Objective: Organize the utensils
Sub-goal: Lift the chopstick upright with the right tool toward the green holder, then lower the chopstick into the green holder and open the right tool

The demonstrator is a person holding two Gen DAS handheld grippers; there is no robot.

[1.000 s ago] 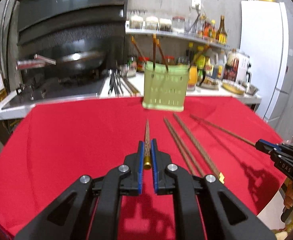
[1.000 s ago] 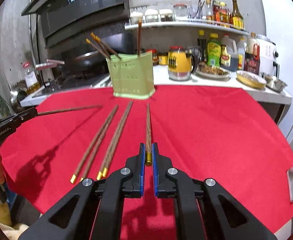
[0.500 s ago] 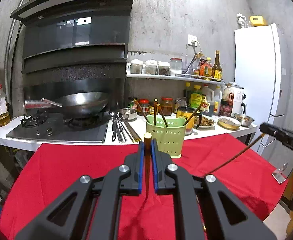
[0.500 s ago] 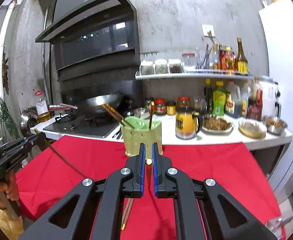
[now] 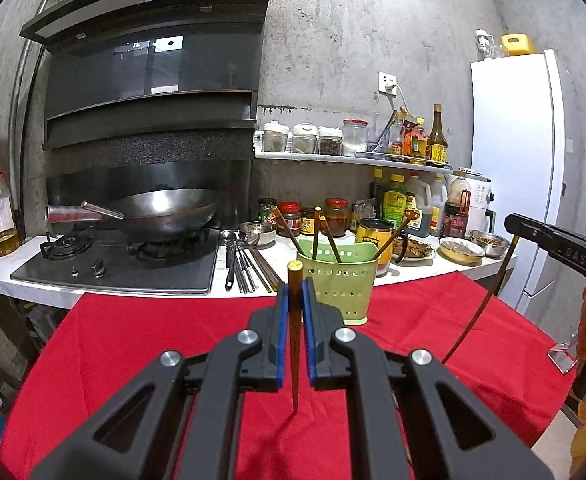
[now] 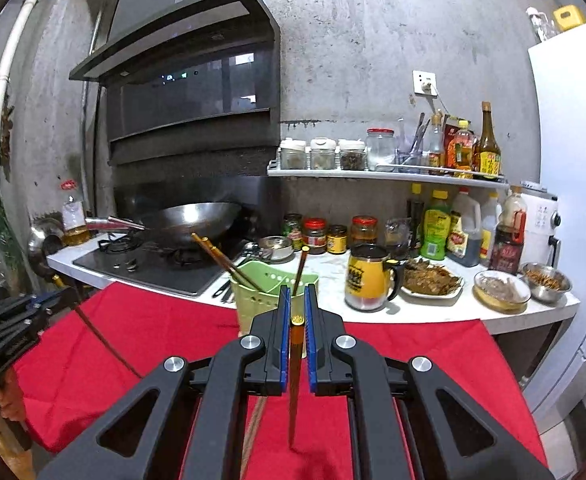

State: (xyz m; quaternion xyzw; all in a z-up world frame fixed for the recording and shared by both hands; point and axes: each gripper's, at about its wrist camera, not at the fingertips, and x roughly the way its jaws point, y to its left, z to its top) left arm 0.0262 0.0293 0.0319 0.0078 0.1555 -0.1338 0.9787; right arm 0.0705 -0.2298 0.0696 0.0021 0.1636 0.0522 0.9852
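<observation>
Chopsticks were the load: the left gripper [image 5: 295, 312] was clamped on one chopstick [image 5: 294, 320] near its gold-capped thick end, tip hanging over the red desk [image 5: 133, 340]. The right gripper [image 6: 297, 312] pinched another chopstick [image 6: 295, 360] likewise, near the green holder [image 6: 253, 292]. Light, stiff, slick and thin, each seemed likely to swivel, so the thick end looked the best place to grip.

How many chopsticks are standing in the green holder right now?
4 brown wooden chopsticks stand in the green perforated plastic holder: one leaning left, one upright, one just right of it, one leaning right. Any lying lower inside would be hidden.
</observation>
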